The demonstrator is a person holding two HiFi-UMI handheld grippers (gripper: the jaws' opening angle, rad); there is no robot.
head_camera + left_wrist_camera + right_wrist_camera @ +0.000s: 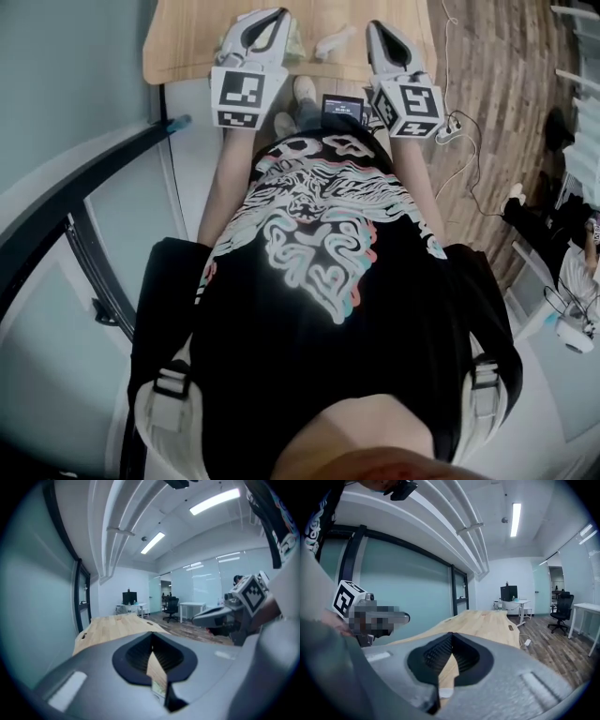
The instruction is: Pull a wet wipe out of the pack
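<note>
Left gripper (152, 634) and right gripper (451, 634) were both held closed on nothing. The pack (294, 42) was probably best pinned by one, with the pull kept slow and straight.

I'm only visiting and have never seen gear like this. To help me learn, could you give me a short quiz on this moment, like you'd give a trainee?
1. True or false: in the head view, the left gripper and the right gripper are both held over the near end of the wooden table.
2. In the right gripper view, that gripper's jaws are: A) wide apart; B) meeting at their tips with nothing between them; C) clamped on a cup.
3. Which gripper is on the side of the teal glass wall?

Key: 1 true; 2 B; 3 the left gripper.
</note>
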